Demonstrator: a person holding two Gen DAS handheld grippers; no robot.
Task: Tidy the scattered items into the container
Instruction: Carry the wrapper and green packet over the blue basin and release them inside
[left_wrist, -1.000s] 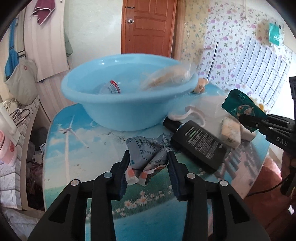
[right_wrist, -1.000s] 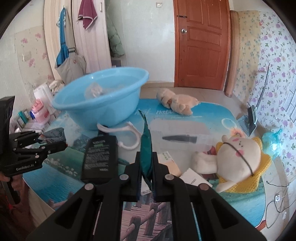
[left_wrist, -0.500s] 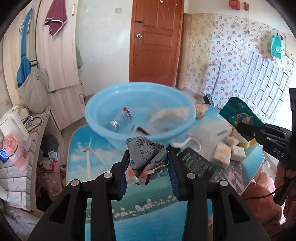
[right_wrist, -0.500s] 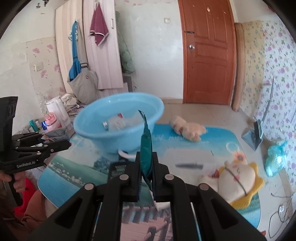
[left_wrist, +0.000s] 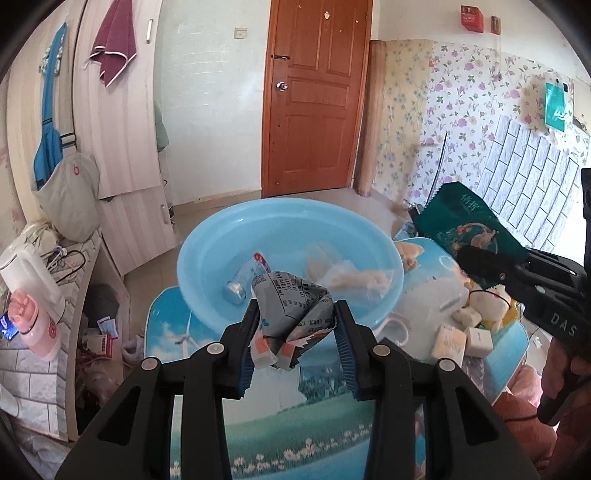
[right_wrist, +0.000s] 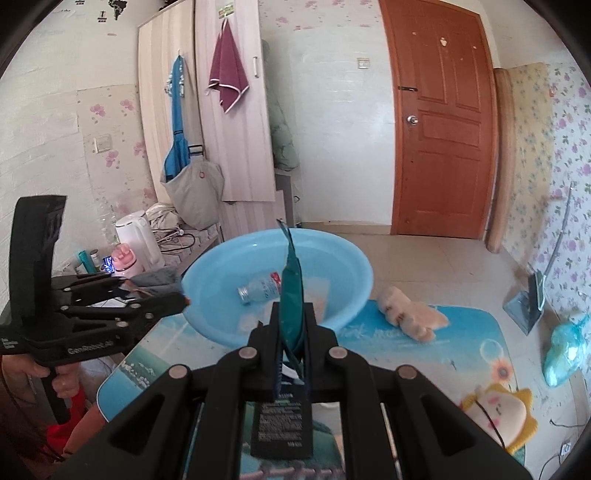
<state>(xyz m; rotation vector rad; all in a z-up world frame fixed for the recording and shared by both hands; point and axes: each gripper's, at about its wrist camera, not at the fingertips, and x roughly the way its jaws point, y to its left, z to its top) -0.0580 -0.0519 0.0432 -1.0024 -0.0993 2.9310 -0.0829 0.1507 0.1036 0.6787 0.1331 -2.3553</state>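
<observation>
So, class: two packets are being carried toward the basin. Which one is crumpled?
The grey printed packet in the left gripper is crumpled; the dark green packet in the right gripper is flat.

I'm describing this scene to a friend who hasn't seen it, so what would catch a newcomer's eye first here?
The big light-blue basin in the middle of the table, already holding a small plastic bottle and a clear bag. Next, the two claws raised in front of it: the left claw clamps a crumpled grey wrapper, and the right claw pinches a dark green packet edge-on. The orange-brown door stands out behind.
</observation>
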